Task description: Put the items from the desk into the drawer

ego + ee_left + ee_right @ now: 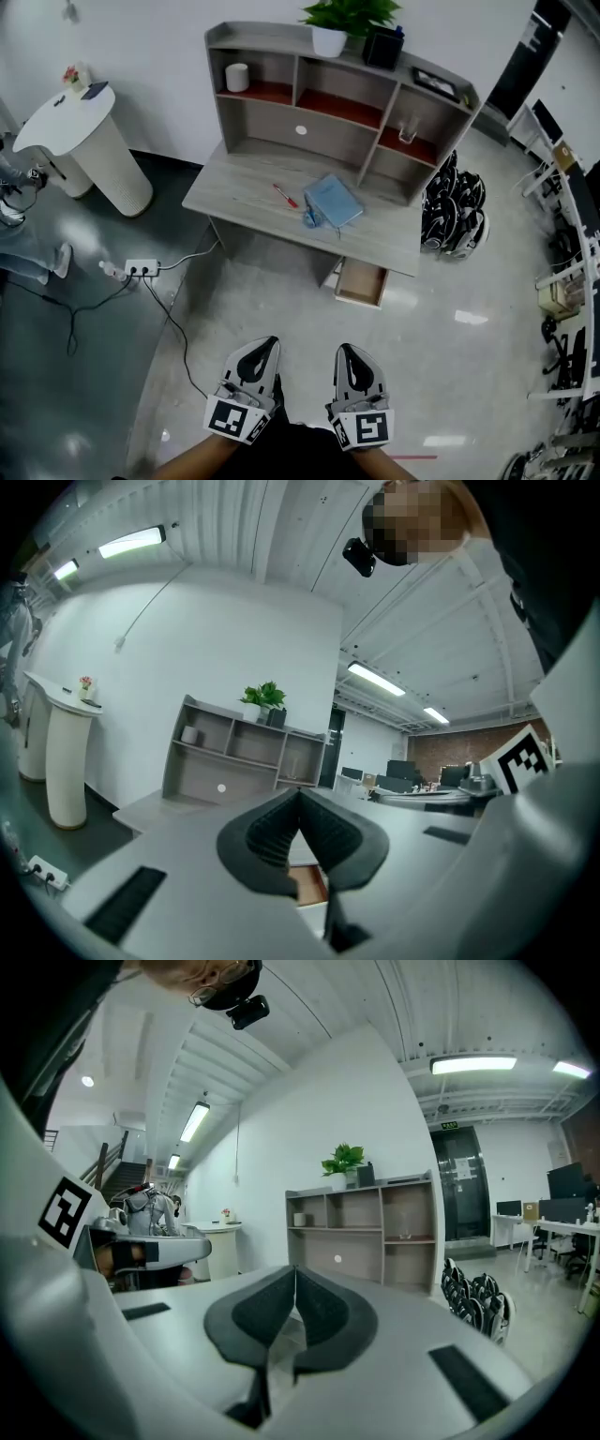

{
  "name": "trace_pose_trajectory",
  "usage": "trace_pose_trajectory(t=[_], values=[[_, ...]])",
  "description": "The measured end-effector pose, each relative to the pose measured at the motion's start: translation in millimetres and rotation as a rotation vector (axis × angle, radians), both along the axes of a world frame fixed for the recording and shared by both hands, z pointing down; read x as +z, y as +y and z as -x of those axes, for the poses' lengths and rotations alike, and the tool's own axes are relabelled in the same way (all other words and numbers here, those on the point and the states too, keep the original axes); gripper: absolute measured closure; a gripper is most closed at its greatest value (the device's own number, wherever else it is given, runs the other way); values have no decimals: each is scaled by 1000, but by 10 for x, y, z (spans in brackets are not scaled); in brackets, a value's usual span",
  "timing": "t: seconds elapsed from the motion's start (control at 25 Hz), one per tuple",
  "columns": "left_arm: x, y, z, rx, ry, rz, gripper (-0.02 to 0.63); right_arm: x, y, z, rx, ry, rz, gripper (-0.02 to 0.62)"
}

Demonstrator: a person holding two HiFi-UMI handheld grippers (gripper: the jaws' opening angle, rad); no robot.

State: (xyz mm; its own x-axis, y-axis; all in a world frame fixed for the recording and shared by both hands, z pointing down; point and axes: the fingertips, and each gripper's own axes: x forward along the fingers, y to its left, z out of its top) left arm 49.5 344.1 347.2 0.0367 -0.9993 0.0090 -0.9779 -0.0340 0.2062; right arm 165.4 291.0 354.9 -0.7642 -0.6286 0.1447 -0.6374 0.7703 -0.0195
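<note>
- Pale grey wood-grain bench (246,183); red-brown shelf floors (339,106).
- Light blue rectangular notebook (335,200).
- Slim red pen (285,195).
- White-and-black left tool (265,345) and right tool (345,349): black-and-white square markers.

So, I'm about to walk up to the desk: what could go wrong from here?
The cable trails over the floor left of the path: a trip hazard. The open drawer juts out low under the desk and could be bumped. The thin red pen may slip when gripped.
</note>
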Motion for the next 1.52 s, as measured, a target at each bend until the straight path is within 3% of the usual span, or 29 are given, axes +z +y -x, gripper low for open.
trace_pose_trajectory(t=[0.44, 0.72, 0.92, 1.2, 1.52], values=[[159, -743, 975, 6, 19, 51, 603, 80, -773, 1234, -89, 39, 49, 577], [199, -1093, 1422, 30, 39, 49, 603, 128, -1026, 1683, -87, 59, 68, 577], [242, -1239, 1584, 26, 48, 43, 603, 148, -1109, 1752, -72, 82, 68, 577], [301, -1266, 1489, 45, 51, 62, 603, 317, -1223, 1589, -16, 135, 94, 577], [270, -1451, 1440, 11, 26, 65, 603, 368, -1521, 1476, -17, 115, 91, 577]])
